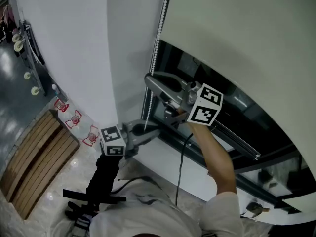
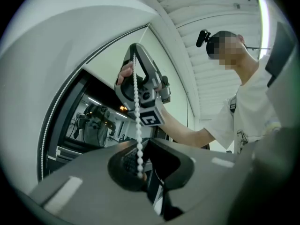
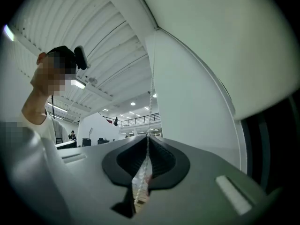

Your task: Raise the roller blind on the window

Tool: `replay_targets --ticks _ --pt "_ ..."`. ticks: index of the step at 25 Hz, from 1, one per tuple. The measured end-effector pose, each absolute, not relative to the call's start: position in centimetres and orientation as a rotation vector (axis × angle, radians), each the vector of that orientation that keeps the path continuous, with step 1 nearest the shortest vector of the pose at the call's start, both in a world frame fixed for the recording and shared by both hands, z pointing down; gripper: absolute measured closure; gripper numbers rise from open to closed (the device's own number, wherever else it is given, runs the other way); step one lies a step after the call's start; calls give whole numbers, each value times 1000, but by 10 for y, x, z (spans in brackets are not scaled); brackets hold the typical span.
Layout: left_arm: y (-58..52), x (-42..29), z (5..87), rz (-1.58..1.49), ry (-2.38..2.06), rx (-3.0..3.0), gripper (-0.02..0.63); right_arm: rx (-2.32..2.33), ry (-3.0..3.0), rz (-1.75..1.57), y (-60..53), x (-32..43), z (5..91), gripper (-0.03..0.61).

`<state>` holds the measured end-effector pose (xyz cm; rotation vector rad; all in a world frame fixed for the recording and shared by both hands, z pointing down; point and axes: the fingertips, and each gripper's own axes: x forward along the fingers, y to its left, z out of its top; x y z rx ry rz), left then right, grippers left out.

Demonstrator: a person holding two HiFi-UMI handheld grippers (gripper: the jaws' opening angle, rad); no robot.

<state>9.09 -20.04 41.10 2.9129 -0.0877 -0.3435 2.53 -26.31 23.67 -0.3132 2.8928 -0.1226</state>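
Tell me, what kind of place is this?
Probably a big public building, like an office hall or showroom, beside a window. There's a roller blind with a bead chain, an upstairs balcony railing, and ceiling lights.

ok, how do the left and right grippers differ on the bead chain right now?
The right gripper grips the bead chain high, just below the roller blind's edge; the left gripper grips it lower, near the window sill. The right gripper's marker cube looks larger in the head view than the left gripper's cube. Both have jaws shut on the chain.
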Motion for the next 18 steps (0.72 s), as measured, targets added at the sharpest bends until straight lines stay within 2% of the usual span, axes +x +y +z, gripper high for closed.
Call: replay_targets --ticks 10,13,16,17,18 --pt "-203 90 411 -346 -100 2915 614 -319 2982 -285 -256 27 312 565" --pt "-203 88 411 -347 -100 2919 614 -300 2956 -349 -256 29 317 565" --pt "-202 88 409 -353 -93 2924 614 -323 2966 -276 -257 31 310 560" --pt "-202 89 409 -352 -92 2924 614 -329 2977 -240 -257 31 306 543" --pt "-201 89 409 -351 -91 2924 614 -326 2976 -220 -258 31 300 492"
